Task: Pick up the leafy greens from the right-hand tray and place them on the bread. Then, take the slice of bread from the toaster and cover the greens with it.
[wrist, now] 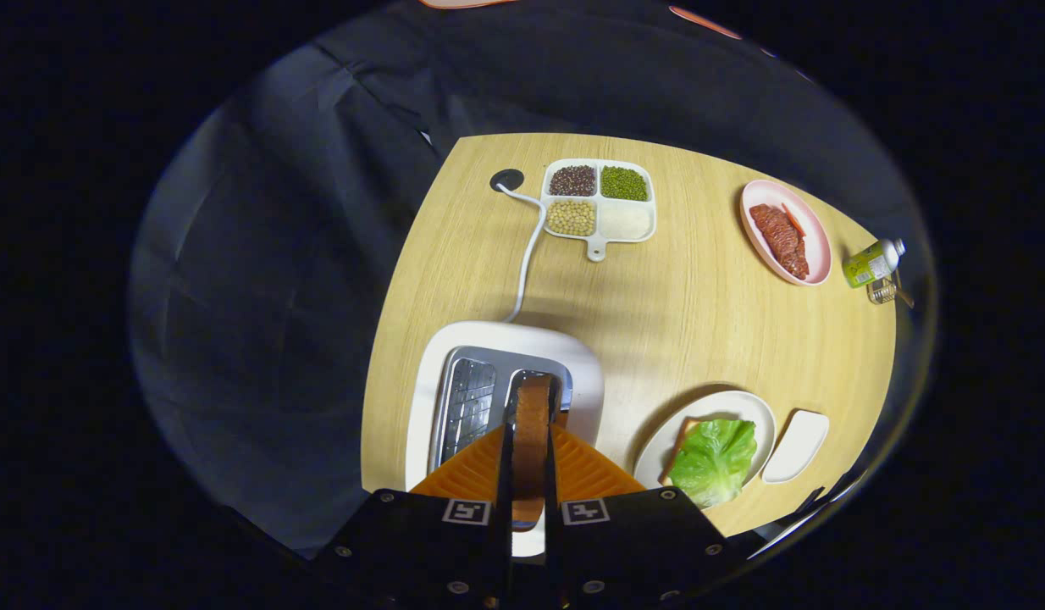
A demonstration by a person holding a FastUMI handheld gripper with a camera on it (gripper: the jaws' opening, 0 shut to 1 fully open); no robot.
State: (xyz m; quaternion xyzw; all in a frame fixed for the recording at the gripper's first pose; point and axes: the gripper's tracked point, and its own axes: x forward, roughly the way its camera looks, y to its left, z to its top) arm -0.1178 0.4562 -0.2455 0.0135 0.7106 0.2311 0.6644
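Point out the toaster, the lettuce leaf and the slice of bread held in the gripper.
toaster (455, 356): gripper view, white top edge.
lettuce leaf (716, 457): gripper view, leaf's middle.
slice of bread (532, 424): gripper view, crust edge between the fingers.

Round-edged light wooden tabletop (692, 313), grain running across, against a dark cloth backdrop. Upper centre: white four-compartment dish with a short handle (598, 206), holding dark brown beans, green beans, pale yellow beans and white grains, one kind per section. Just left of it, a round dark cable port (506, 179) with a white cord (529, 246) running down the frame. Upper right: pink oval plate (786, 230) carrying reddish meat strips. Far right: small green-labelled bottle with white cap (872, 263), lying tilted.
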